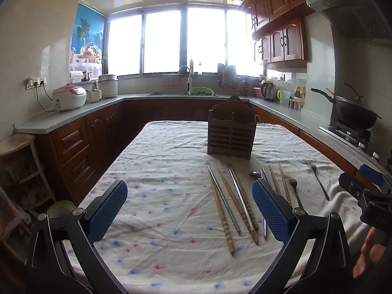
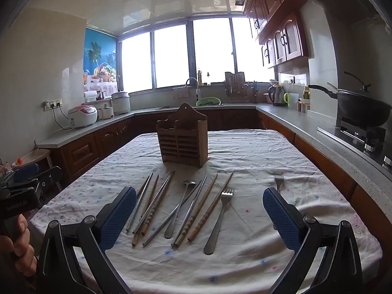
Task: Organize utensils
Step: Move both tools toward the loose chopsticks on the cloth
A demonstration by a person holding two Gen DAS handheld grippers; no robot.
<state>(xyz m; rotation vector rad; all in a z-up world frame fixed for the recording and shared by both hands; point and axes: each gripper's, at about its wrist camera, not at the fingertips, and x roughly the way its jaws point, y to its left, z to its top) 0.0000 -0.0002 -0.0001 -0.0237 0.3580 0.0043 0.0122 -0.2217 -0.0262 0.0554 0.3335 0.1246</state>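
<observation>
A wooden slatted utensil holder [image 1: 231,132] [image 2: 183,142] stands upright on the cloth-covered table [image 1: 159,147] [image 2: 257,152]. In front of it lie several wooden and metal chopsticks [image 1: 225,203] [image 2: 152,205], a spoon [image 2: 182,205] [image 1: 255,174] and two forks [image 2: 220,218] [image 2: 278,180] [image 1: 318,181]. My left gripper [image 1: 189,210] is open and empty above the table, left of the chopsticks. My right gripper [image 2: 199,216] is open and empty, held over the near ends of the utensils. Each gripper shows at the edge of the other's view.
Kitchen counters [image 1: 73,115] [image 2: 318,127] run around the table on three sides, with rice cookers [image 1: 69,96], a sink [image 2: 208,103], a kettle [image 2: 276,95] and a wok on the stove [image 2: 360,112]. A wooden shelf [image 1: 19,171] stands at the left.
</observation>
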